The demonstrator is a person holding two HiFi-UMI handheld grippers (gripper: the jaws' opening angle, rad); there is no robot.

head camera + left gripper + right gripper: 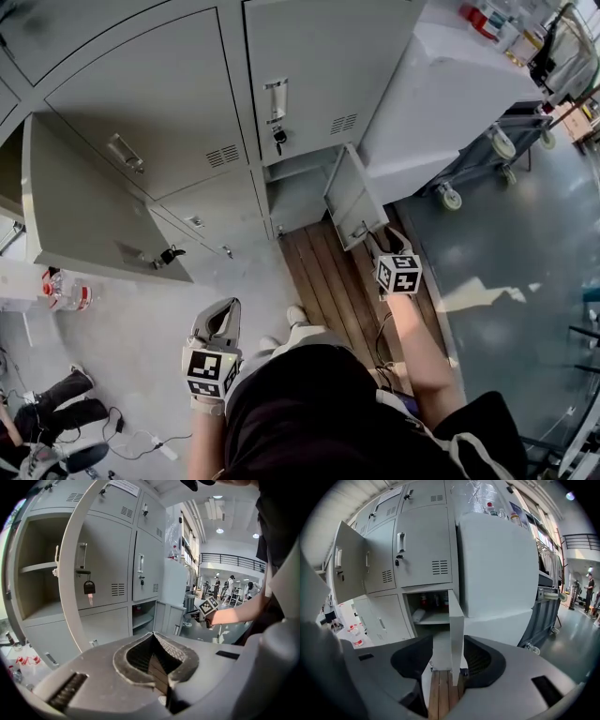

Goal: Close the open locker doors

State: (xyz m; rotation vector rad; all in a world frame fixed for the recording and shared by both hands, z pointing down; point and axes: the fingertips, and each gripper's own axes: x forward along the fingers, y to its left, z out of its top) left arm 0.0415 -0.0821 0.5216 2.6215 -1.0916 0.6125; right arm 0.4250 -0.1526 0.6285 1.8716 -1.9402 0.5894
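Two doors of the grey locker bank stand open. The large upper door (89, 202) swings out at the left, with a padlock (89, 587) hanging on its hasp. The small bottom door (353, 195) sticks out over a wooden floor strip. My right gripper (382, 246) is at that small door's free edge. In the right gripper view the door's edge (456, 620) stands between the jaws of the right gripper (449, 656), which are spread wide, with a gap on the left side. My left gripper (217, 323) hangs low in front of the lockers. Its jaws (154, 641) are shut on nothing.
A white cabinet (450, 103) stands right of the lockers, with a wheeled cart (492, 145) behind it. The wooden strip (323, 277) lies under the small door. Bottles (66, 292) sit on the floor at left, near a person's legs (52, 408) and cables.
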